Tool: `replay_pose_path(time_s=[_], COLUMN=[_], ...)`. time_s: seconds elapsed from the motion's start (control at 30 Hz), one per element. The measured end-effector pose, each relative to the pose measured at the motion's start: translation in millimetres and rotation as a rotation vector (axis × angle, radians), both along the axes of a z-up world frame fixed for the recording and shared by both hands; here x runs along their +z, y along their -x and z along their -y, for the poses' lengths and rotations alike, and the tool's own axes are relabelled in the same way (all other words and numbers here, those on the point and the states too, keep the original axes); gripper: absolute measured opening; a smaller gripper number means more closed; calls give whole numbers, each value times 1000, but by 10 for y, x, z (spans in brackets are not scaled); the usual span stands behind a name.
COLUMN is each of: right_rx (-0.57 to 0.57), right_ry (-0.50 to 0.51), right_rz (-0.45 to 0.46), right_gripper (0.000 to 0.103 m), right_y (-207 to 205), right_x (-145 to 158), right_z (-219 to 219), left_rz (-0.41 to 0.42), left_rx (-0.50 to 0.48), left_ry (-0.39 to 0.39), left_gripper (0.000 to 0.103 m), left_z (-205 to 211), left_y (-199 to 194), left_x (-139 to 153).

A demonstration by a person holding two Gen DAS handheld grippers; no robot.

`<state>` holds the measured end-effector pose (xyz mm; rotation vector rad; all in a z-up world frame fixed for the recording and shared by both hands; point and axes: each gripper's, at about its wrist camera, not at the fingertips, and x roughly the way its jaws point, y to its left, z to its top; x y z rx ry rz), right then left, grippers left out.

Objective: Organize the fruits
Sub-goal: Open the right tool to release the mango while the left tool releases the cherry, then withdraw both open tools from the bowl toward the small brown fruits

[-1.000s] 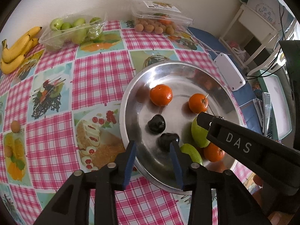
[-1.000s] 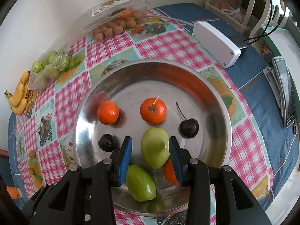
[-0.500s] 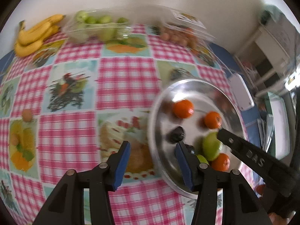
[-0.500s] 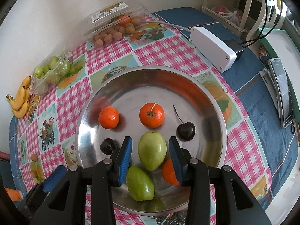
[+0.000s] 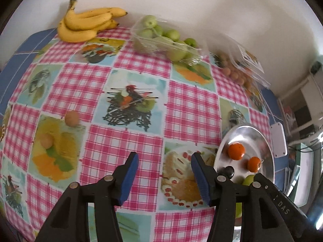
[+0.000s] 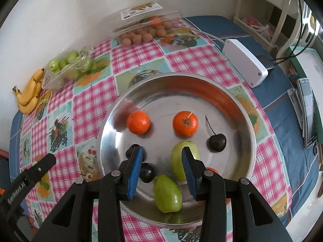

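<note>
Left wrist view showed my left tool (image 5: 164,174) hanging over the checked cloth of the worktop (image 5: 141,139) with nothing between its blue pads (image 5: 129,178); its jaws were opening as I watched. What mattered for my next reach was where the loose fruit lay from that tool: two small brown fruits, one (image 5: 71,118) on a pink square and another (image 5: 46,140) on the yellow picture just beside it, sat up and to the left of the pads, toward the worktop's left edge and well apart from them. Neither has a long axis to speak of, so I judged the jaws could come at them from any side.

The steel bowl (image 5: 260,135) lay the other way, at the right edge of that view, already carrying two oranges (image 5: 236,151), dark cherries (image 5: 229,171) and green pears (image 6: 184,159).

My right tool (image 6: 161,168) hovered over the near side of the bowl, jaws apart and clamped on nothing, one pear behind its right pad. It was far from the brown fruits, so I judged the left hand the nearer one for them. Bananas (image 5: 86,23) and the packs of fruit lay along the far edge by the wall.
</note>
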<state>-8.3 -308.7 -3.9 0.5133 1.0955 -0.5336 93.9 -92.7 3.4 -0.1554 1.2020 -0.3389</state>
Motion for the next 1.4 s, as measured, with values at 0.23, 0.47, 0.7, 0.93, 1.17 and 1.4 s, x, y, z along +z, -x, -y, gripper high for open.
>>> replay_pose_path(time_s=[0.23, 0.47, 0.7, 0.93, 1.17, 1.4], right_rx=[-5, -1, 11, 15, 24, 29], right_ry=[3, 7, 13, 15, 29, 40], right_rz=[-14, -18, -22, -21, -14, 4], right_gripper=[52, 71, 82, 83, 99, 99], right_y=[-7, -26, -57, -61, -69, -61], right_x=[-38, -90, -132, -139, -137, -91], right_z=[-4, 6, -19, -13, -22, -29], left_rz=[-17, -24, -29, -21, 4, 26], left_rx=[-8, 2, 10, 28, 41, 39], left_ry=[-29, -63, -85, -110, -161, -160], left_gripper=[68, 82, 95, 103, 103, 103], left_z=[41, 54, 47, 28, 15, 3], left_y=[23, 26, 14, 8, 6, 1], left_x=[-49, -97, -144, -165, -178, -136])
